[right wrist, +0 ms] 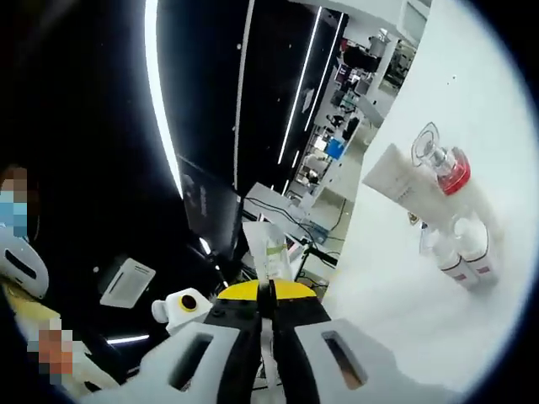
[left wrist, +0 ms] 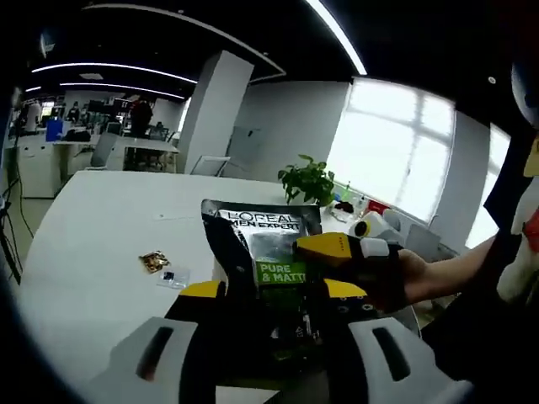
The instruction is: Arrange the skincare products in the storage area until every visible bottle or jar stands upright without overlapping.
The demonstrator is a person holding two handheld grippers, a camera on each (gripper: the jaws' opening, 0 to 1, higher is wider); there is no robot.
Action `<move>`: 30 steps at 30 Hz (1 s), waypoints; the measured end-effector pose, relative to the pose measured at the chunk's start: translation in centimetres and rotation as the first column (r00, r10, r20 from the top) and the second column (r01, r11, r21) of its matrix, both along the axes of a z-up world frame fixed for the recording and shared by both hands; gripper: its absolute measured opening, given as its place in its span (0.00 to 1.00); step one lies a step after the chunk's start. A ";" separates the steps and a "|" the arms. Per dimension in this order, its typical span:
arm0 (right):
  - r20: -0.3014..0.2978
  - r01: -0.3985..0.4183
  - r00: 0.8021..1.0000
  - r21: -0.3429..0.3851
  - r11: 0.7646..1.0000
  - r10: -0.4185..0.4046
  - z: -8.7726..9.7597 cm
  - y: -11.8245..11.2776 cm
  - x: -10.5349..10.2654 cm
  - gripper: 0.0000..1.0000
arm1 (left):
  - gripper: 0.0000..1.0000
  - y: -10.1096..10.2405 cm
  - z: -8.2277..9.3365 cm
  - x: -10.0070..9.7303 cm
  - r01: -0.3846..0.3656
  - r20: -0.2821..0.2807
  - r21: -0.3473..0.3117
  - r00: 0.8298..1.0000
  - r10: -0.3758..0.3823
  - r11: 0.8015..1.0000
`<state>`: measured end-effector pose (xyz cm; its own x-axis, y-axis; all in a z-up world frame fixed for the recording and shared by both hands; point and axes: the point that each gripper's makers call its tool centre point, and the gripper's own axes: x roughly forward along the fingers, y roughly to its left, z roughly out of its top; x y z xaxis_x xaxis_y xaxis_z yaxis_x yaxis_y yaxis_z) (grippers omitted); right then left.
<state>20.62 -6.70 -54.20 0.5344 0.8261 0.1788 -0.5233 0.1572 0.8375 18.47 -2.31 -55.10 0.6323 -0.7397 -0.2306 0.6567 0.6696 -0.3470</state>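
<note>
Plastic, glossy and black, was what my left tool (left wrist: 274,295) had between its yellow-tipped jaws: a flat sachet-like pack (left wrist: 263,244) standing up from the jaws, its top edge crimped. White lettering read "L'OREAL MEN EXPERT", and a green panel below it read "PURE & MATT" (the last letters ran behind the other tool). My right tool (left wrist: 354,252) came in from the right of the left gripper view, yellow and black, a hand (left wrist: 413,273) behind it, its tips laid against the same pack at the green panel.

In the right gripper view my right tool (right wrist: 268,295) had its jaws nearly together, pinching the thin edge of the pack (right wrist: 268,248), which showed there as a pale, narrow strip rising from between them.

Beyond, on the white surface (right wrist: 438,101), the other skincare products lay grouped well apart from the pack: a matte white tube (right wrist: 400,181) on its side, a clear bottle with a red band (right wrist: 445,168) touching it, and two small white bottles (right wrist: 463,248) just beside them. Their labels were too small for me to read.

On the surface (left wrist: 101,227) in the left gripper view sat a small crinkled brown wrapper (left wrist: 154,261) and a clear packet (left wrist: 173,276), with a leafy potted plant (left wrist: 307,179) at the far edge.
</note>
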 end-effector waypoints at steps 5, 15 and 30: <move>0.012 -0.051 0.999 0.075 0.996 0.050 1.5 -0.9 -0.7 0.01 | 0.58 0.1 0.4 -0.6 0.082 -0.049 -0.093 0.995 -0.086 0.992; 0.082 -0.171 0.983 0.123 0.978 0.162 4.6 -0.7 -2.7 0.01 | 0.26 -2.0 2.9 -2.4 0.270 -0.101 -0.352 0.941 -0.324 0.896; 0.088 0.009 0.996 0.034 0.999 -0.012 2.7 -1.2 -1.2 0.13 | 0.00 -1.8 6.3 -2.7 0.124 -0.119 -0.608 0.962 -0.244 0.784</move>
